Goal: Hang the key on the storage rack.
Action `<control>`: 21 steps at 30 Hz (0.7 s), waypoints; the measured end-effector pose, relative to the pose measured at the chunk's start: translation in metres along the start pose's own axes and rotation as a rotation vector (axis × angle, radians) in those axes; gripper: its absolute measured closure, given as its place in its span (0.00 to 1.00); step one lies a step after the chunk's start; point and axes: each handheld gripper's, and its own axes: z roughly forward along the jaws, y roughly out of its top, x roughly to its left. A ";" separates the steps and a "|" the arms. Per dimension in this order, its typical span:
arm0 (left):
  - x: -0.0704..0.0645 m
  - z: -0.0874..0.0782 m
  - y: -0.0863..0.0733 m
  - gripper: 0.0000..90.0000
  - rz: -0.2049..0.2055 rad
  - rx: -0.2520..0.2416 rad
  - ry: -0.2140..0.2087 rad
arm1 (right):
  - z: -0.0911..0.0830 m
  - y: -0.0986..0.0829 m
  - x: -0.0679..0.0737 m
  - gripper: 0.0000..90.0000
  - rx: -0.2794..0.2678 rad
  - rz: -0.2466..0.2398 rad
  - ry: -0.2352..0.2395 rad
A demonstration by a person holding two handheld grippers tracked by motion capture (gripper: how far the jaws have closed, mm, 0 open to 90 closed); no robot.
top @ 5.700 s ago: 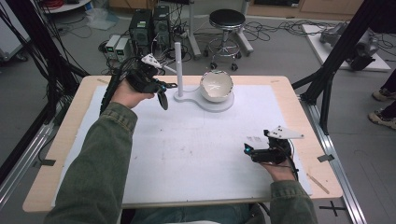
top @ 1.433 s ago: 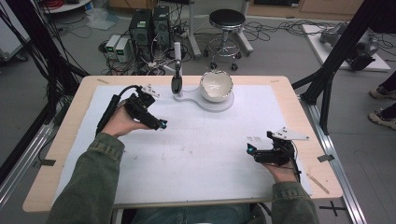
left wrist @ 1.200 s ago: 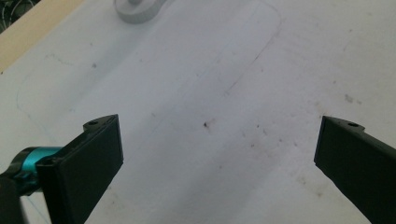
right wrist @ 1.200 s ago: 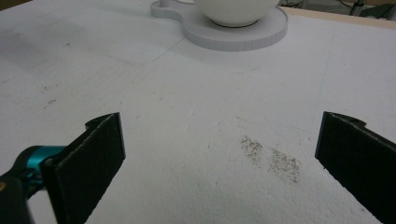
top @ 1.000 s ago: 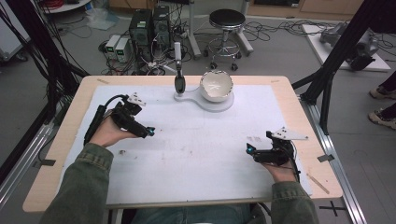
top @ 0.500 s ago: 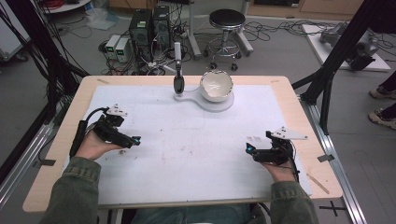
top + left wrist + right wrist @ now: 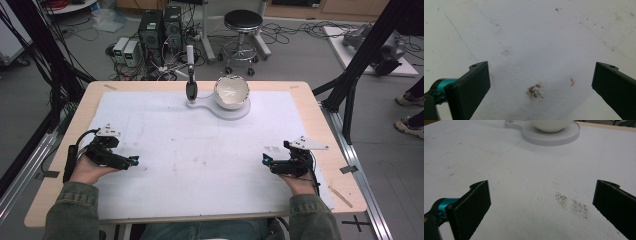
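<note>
Two grippers: both rest on the white mat [image 7: 200, 165], well short of the stand [image 7: 222, 107].
Left gripper [image 7: 131, 161]: jaws spread wide, empty, near-left of the stand.
Black tool [image 7: 191, 90]: upright on the stand's left end.
Bowl [image 7: 231, 92]: seated on the stand; likely rigid, breakable; grip the rim.
Right gripper [image 7: 266, 160]: jaws apart, empty, near-right of the stand.

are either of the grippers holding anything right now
No. The left gripper and the right gripper both have their jaws wide apart over the bare white mat.
</note>
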 end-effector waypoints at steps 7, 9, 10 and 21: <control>0.006 -0.013 -0.017 0.02 -0.010 -0.071 0.044 | 0.000 0.000 -0.001 0.01 -0.001 0.003 0.002; 0.009 -0.015 -0.023 0.02 -0.027 -0.087 0.046 | 0.000 0.000 -0.001 0.01 -0.001 0.002 0.001; 0.010 -0.015 -0.027 0.02 -0.037 -0.090 0.047 | 0.000 0.000 -0.001 0.00 -0.001 0.002 0.001; 0.020 -0.029 -0.056 0.02 -0.127 -0.171 0.092 | 0.001 0.000 0.000 0.00 0.004 -0.005 0.013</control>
